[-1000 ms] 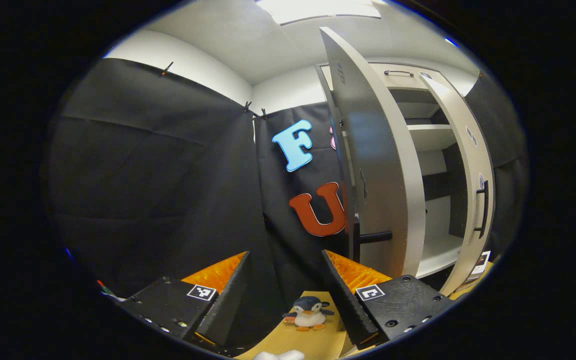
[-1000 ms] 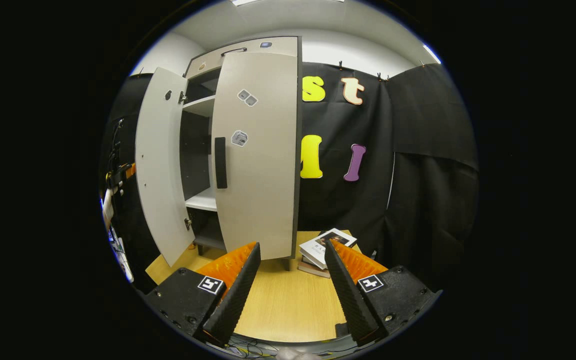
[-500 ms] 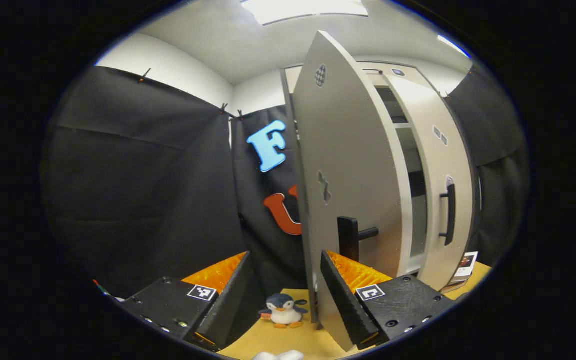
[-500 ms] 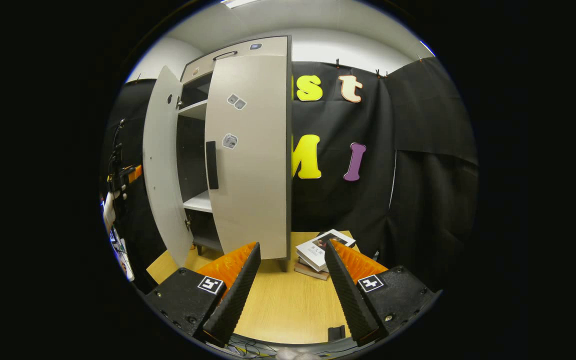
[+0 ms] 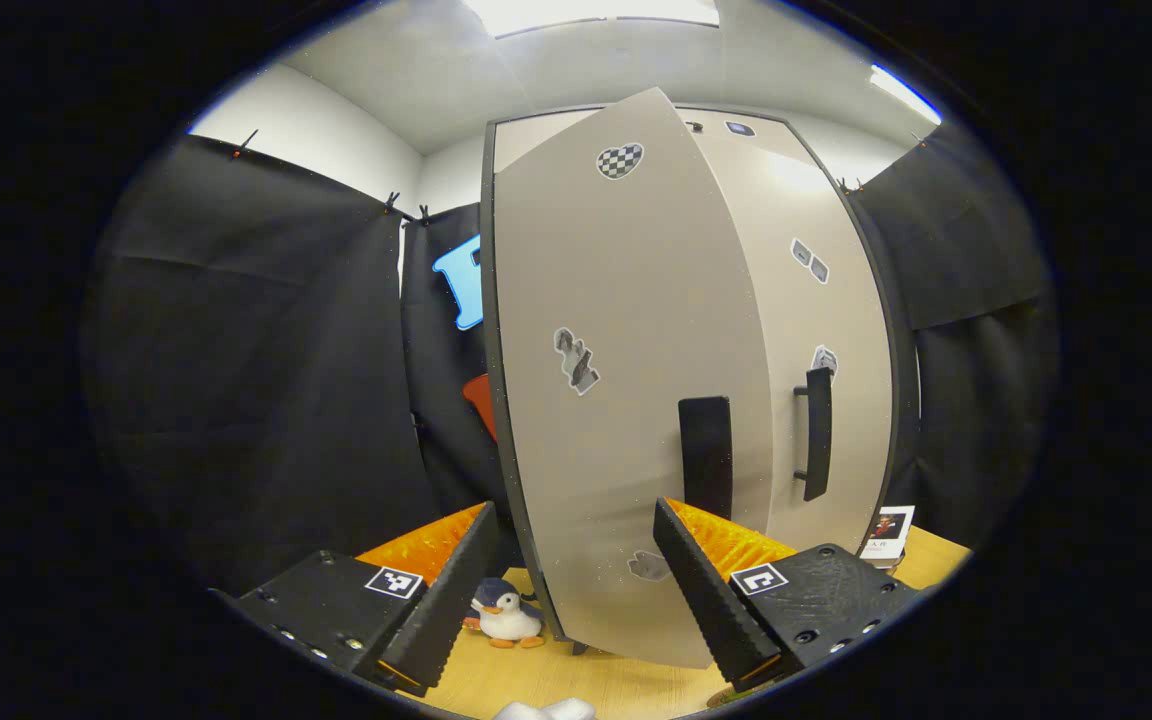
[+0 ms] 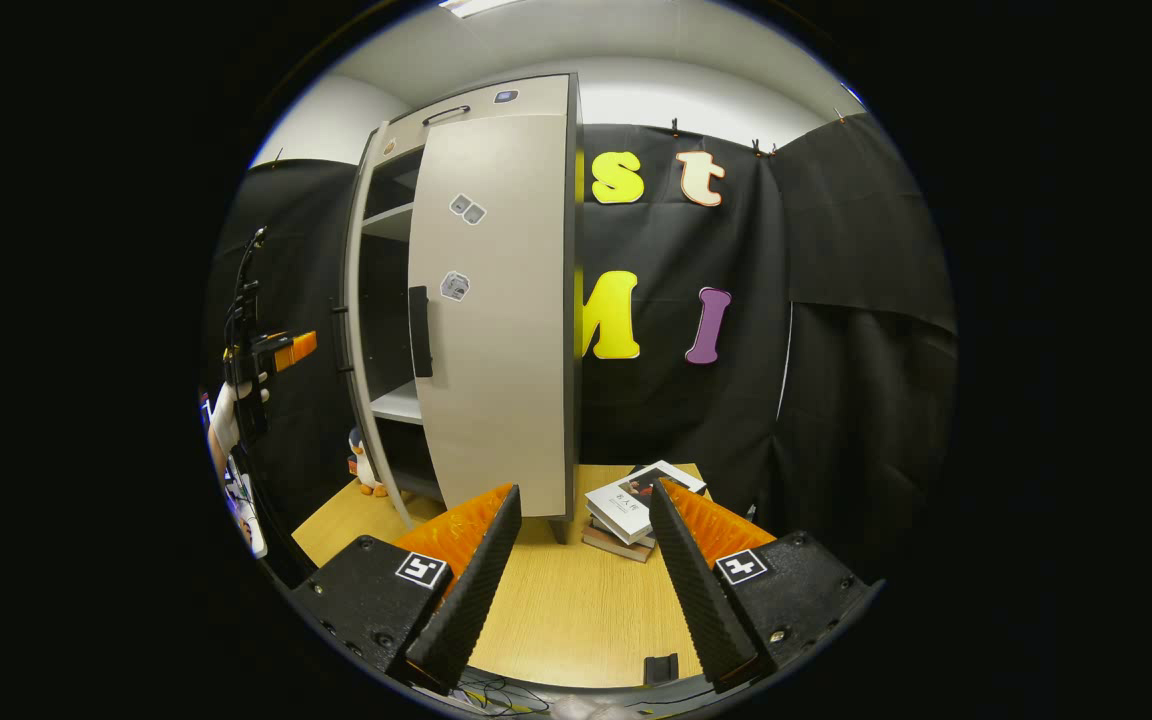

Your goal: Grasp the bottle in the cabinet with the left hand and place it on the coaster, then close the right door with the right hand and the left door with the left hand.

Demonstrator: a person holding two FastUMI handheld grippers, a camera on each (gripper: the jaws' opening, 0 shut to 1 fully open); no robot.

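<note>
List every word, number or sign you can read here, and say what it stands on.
Stickers on the right door: too small to read.
Top book: cover print blurred, unreadable.
Heart sticker on the left door: checkered pattern, no text.

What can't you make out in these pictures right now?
- Cabinet interior: in the left gripper view the left door covers it; in the right gripper view the right door hides most shelves.
- Books: partly behind the right gripper's finger; cover too small to read.
- Penguin toy: partly hidden by the left door's edge.
</note>
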